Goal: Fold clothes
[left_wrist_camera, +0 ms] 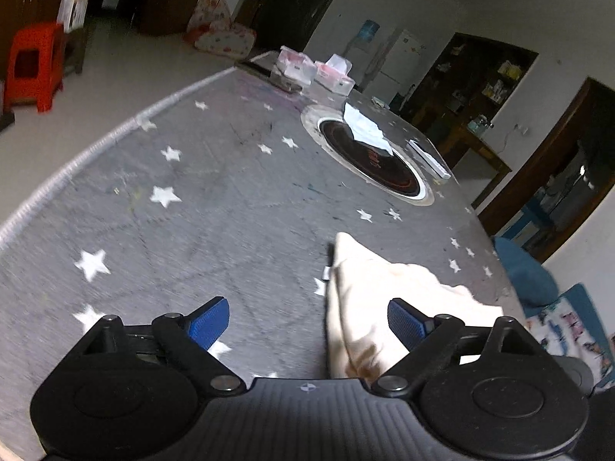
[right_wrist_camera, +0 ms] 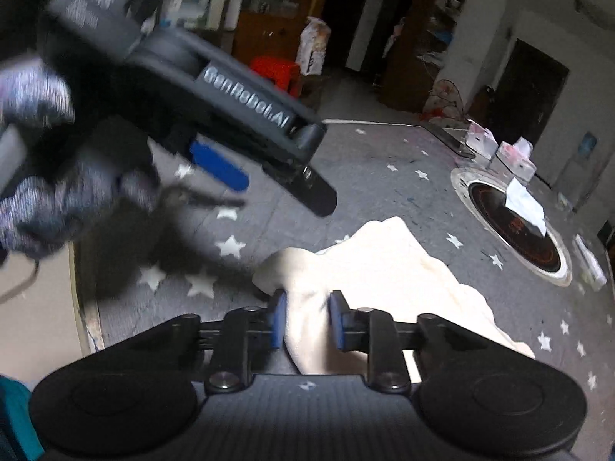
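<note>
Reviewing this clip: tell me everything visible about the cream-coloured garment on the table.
The cream garment is a soft, plain, off-white fabric, bunched and rumpled rather than flat, lying on the grey star-patterned table cover. A brownish mark shows near its close edge in the left wrist view. The right gripper has its jaws closed on a gathered fold of it, lifting that part slightly. The left gripper is open beside it, one blue pad overlapping the cloth in view; contact cannot be told. What kind of garment it is cannot be told.

Star-print table (left_wrist_camera: 184, 207); cream garment (left_wrist_camera: 376, 299)
</note>
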`<state>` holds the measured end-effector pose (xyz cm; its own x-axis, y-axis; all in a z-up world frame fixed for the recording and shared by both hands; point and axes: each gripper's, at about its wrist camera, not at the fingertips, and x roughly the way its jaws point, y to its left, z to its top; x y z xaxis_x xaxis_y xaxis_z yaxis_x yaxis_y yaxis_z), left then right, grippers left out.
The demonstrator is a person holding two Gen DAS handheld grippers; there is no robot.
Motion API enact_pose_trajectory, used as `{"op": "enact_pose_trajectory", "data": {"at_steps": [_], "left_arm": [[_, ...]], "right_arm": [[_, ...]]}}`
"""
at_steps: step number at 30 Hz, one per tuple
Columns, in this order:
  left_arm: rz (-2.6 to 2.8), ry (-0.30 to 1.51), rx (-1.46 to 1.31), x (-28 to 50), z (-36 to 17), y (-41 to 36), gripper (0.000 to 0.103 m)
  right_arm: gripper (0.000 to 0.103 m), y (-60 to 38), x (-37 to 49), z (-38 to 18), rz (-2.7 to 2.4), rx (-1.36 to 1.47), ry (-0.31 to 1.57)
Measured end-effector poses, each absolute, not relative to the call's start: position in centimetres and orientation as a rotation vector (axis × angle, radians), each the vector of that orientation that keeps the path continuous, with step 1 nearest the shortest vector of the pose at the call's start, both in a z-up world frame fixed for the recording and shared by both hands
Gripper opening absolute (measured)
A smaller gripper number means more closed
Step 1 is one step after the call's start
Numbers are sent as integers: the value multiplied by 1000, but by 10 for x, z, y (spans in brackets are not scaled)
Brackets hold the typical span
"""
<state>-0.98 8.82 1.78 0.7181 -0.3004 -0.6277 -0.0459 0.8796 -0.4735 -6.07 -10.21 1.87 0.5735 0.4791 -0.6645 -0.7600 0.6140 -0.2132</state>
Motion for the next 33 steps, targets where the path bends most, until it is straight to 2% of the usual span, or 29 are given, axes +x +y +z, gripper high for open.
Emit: {"op": "enact_pose_trajectory", "data": {"at_steps": [8, 12, 16, 18, 21, 24, 33], "left_arm": [[-222, 844, -711, 8, 6, 79, 93], [-260, 889, -816, 20, -5, 72, 89], [-286, 910, -890, 28, -13, 67, 66], [-287, 922, -904, 30, -18, 66, 45], [-279, 932, -900, 31, -24, 65, 25], [-276, 937, -883, 32, -26, 67, 18], [-281, 929, -764, 31, -18, 58, 18]], "right_arm": [[14, -133, -50, 42, 768, -342, 599], [13, -142, -51, 43, 781, -309, 601], [13, -150, -53, 42, 792, -277, 607], [13, -154, -53, 42, 797, -262, 610], [15, -160, -54, 41, 805, -238, 615], [23, -166, -55, 40, 813, -214, 620], [39, -255, -30, 31, 495, -86, 650]]}}
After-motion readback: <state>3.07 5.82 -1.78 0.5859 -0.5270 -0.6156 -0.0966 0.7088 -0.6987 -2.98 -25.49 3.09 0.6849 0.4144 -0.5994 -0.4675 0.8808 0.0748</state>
